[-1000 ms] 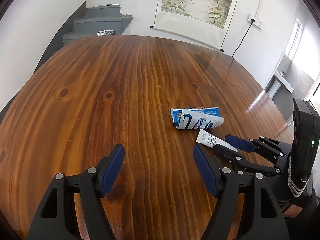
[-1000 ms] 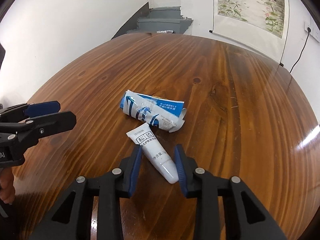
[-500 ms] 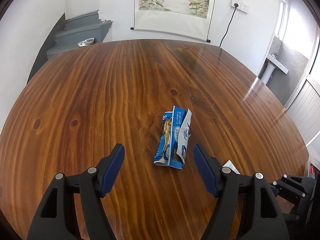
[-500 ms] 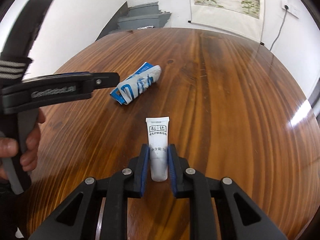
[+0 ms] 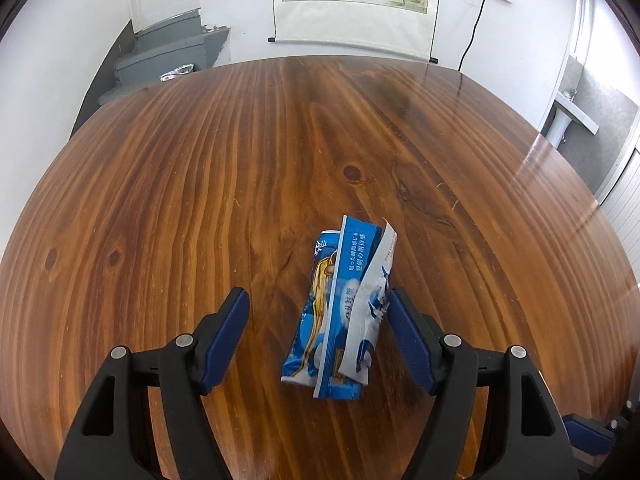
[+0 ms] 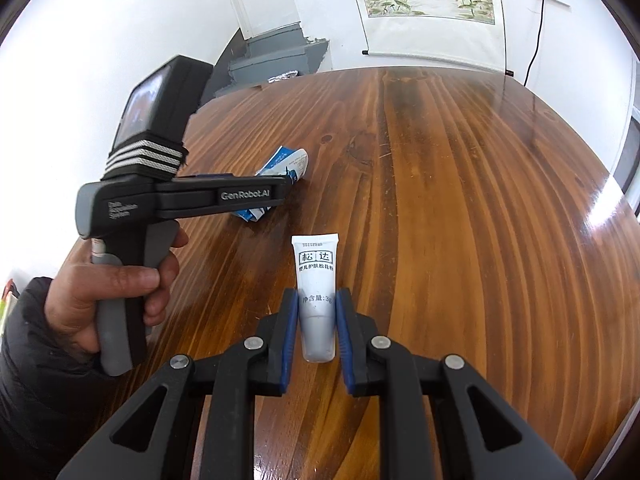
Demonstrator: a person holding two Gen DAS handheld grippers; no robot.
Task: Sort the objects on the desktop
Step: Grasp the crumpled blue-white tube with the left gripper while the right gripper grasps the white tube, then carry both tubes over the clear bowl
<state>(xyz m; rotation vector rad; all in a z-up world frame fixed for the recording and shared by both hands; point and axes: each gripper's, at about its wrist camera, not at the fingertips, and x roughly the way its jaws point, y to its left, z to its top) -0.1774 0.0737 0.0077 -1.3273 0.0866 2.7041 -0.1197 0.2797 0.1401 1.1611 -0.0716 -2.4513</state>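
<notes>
A crumpled blue and white wrapper [image 5: 344, 312] lies on the wooden table [image 5: 240, 168]. My left gripper [image 5: 318, 312] is open around it, with the wrapper nearer the right finger. In the right wrist view the wrapper [image 6: 280, 168] shows partly behind the left gripper's body [image 6: 188, 198]. My right gripper [image 6: 318, 306] is shut on a small white tube [image 6: 317, 280] with black print, which points away from me just above the table.
The table [image 6: 460, 200] is large and glossy, with its far edge near a wall with a hanging scroll painting [image 5: 356, 0]. Grey steps [image 5: 168, 56] with a foil scrap stand at the back left. A sink [image 5: 576, 112] is at the right.
My left gripper moved forward so the wrapper now lies between its fingers. My right gripper stayed shut on the white tube, which now looks lifted a little, with the left gripper closer beside it.
</notes>
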